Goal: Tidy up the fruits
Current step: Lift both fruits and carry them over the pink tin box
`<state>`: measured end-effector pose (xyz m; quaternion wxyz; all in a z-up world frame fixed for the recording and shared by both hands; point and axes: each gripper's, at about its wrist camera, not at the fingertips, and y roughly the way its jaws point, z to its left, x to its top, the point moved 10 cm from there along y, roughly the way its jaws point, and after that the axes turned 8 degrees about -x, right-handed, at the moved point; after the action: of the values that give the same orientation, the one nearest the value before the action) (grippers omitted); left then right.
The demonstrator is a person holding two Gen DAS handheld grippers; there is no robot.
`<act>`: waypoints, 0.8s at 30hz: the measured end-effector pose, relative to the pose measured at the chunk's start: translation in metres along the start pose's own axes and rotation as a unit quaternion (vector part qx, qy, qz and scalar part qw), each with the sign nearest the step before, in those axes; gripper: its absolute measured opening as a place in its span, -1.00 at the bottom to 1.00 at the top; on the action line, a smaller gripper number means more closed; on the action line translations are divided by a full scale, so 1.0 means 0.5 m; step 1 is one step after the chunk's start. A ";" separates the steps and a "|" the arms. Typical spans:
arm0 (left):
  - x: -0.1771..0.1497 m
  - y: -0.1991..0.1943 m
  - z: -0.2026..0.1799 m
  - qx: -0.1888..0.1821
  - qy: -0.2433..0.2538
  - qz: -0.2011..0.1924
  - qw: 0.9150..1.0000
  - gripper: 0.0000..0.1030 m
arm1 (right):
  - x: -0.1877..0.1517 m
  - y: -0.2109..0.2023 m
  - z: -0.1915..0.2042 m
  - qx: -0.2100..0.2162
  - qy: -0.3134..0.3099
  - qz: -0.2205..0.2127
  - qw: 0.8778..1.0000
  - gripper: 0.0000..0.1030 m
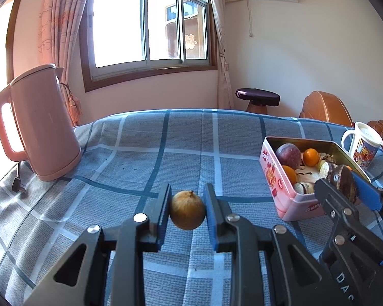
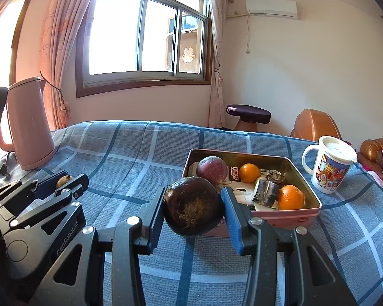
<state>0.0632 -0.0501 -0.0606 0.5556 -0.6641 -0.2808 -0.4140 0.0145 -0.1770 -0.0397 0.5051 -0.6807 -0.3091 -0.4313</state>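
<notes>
Above the checked cloth (image 1: pixel 130 153), left jaws clamped on a small tan fruit (image 1: pixel 187 209), right on a dark, fibrous one (image 2: pixel 193 206).

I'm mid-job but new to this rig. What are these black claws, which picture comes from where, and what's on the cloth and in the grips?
There is no robot arm: a person carries a handheld gripper in each hand, each with a fisheye camera looking along its two fingers. The left wrist view shows the left gripper shut on a small brown round fruit. The right wrist view shows the right gripper shut on a dark round fruit. On the blue checked cloth stand a pink kettle, a lidded cartoon mug, and a pink tin already holding two oranges, a purplish fruit and a few cut pieces I cannot identify.
</notes>
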 end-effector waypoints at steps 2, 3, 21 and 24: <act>0.000 0.002 -0.014 -0.003 0.003 0.002 1.000 -0.47 | 0.000 0.001 -0.012 -0.003 0.002 0.000 1.000 -0.11; 0.000 0.002 -0.021 -0.005 0.005 0.001 1.000 -0.47 | 0.000 0.001 -0.018 -0.005 0.002 -0.001 1.000 -0.11; 0.001 0.011 -0.154 -0.039 0.036 0.003 0.999 -0.47 | -0.002 0.021 -0.131 -0.040 0.012 0.000 0.999 -0.11; 0.003 0.013 -0.174 -0.045 0.039 0.003 0.998 -0.47 | -0.002 0.026 -0.148 -0.046 0.013 0.001 0.999 -0.11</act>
<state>0.0488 -0.1362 -0.0595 0.5370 -0.6729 -0.2379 -0.4497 0.0046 -0.2515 -0.0375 0.4780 -0.6976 -0.2815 -0.4535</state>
